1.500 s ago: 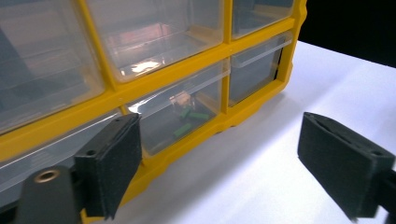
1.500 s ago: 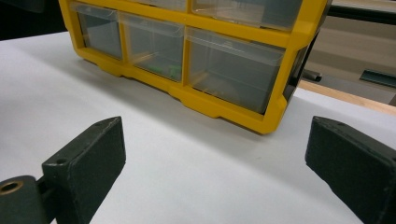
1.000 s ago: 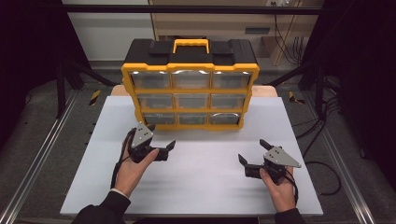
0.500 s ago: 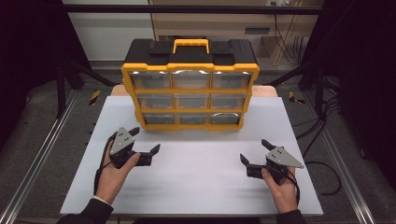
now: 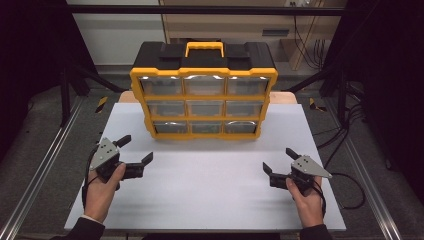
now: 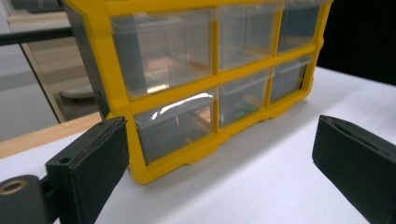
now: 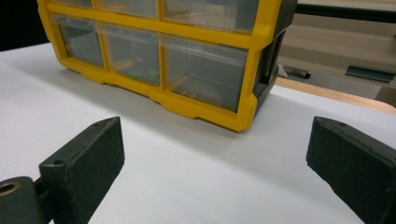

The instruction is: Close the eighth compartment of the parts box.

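Standing beyond both claws: drawer organizer | left claw released | right claw released

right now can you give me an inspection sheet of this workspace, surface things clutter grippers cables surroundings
surface: white table top, bare in front of the organizer; a wooden edge shows behind it.
job's things: yellow drawer organizer upright at the far middle, nine clear drawers all shut, black top with a yellow handle; contents too blurred to name.
clutter: nothing seen on the table top.
grippers: left gripper open, held near the front left; right gripper open, held near the front right; both apart from the organizer.
cables: right gripper cable loops off the right edge; more cables hang at far right.
surroundings: dark floor, metal rails along both sides, cabinet behind.
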`<state>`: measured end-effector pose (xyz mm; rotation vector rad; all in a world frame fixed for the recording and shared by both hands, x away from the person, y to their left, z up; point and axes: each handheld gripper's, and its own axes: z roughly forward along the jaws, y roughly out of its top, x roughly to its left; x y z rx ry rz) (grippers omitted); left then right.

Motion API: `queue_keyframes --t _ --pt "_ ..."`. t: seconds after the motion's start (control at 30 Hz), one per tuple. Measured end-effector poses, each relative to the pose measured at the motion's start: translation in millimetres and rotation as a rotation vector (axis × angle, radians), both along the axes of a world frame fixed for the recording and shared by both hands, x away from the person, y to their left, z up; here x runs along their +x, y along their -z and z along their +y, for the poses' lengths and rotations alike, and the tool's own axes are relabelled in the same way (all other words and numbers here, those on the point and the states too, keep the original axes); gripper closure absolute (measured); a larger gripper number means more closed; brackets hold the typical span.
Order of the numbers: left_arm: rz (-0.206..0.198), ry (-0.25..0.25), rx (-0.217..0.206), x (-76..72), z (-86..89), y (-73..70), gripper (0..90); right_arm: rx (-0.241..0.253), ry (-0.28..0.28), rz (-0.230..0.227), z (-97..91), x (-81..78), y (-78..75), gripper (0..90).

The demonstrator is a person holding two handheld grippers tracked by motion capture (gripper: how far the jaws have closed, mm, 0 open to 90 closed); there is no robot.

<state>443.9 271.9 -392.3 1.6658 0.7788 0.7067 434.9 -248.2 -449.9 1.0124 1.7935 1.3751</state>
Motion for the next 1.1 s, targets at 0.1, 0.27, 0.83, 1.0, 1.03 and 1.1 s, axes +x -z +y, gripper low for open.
queue_keyframes --t 0.1,0.27,0.83,1.0,1.03,1.1 --pt "-0.021 0.011 -0.005 -4.6 6.8 -2.8 2.2 0.003 -0.001 -0.009 -1.4 -1.8 -1.7 4.6" --pt "-0.033 0.008 -0.015 -10.2 16.7 -3.5 2.2 -0.009 -0.005 -0.017 -2.4 -4.1 -2.4 4.6" --pt "-0.074 0.001 -0.049 -19.2 39.3 22.5 2.2 -0.015 -0.008 -0.028 -11.1 -11.1 -1.5 4.4" --pt "-0.075 0.002 -0.068 -21.3 40.9 33.1 2.2 -0.015 -0.008 -0.027 -12.0 -11.8 -0.9 4.5" --pt "-0.074 0.001 -0.074 -21.2 41.0 35.1 2.2 -0.017 -0.009 -0.026 -12.1 -11.8 -0.6 4.4" --pt "-0.075 -0.004 -0.091 -20.8 41.3 38.7 2.2 -0.021 -0.009 -0.028 -12.4 -11.5 -0.1 4.5"
